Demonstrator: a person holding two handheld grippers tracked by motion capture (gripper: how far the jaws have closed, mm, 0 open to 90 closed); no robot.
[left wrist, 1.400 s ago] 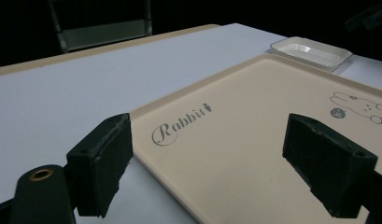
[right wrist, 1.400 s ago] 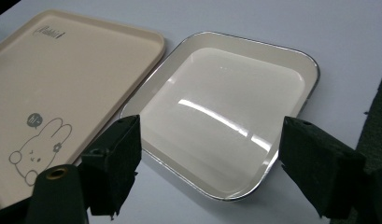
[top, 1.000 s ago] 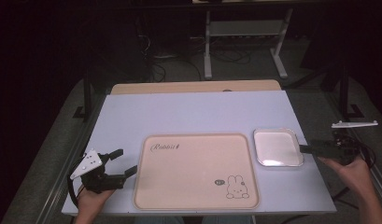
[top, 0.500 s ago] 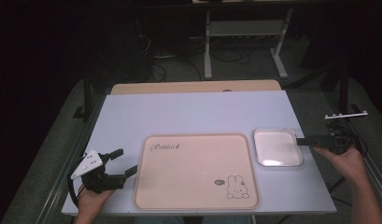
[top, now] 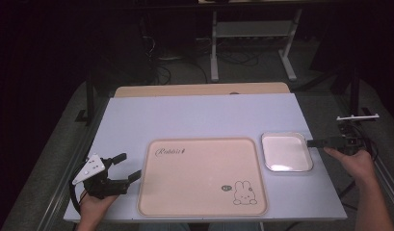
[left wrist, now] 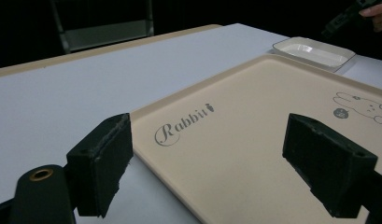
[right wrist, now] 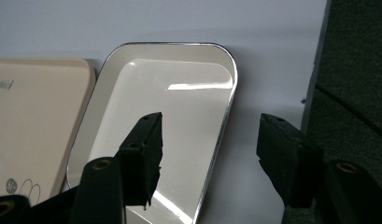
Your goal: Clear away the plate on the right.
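White and glossy, the dish [right wrist: 165, 126] under my right claw [right wrist: 209, 149] looks light, stiff, slippery, so I'd pinch its near rim, jaws just closing, still unclamped, astride it.

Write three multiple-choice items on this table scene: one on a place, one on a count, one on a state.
1. Where does the small white tray lie relative to the beige rabbit tray?
A. On top of it
B. At its right edge
C. At its left edge

2. How many trays lie on the table?
A. One
B. Two
C. Four

3. How does the right tool stand?
A. Open, straddling the white tray's rim
B. Shut on the beige tray
C. Shut on nothing

Answers: 1 B, the high view shows it alongside; 2 B, one beige, one white; 3 A, its jaws, just closing, don't yet press.
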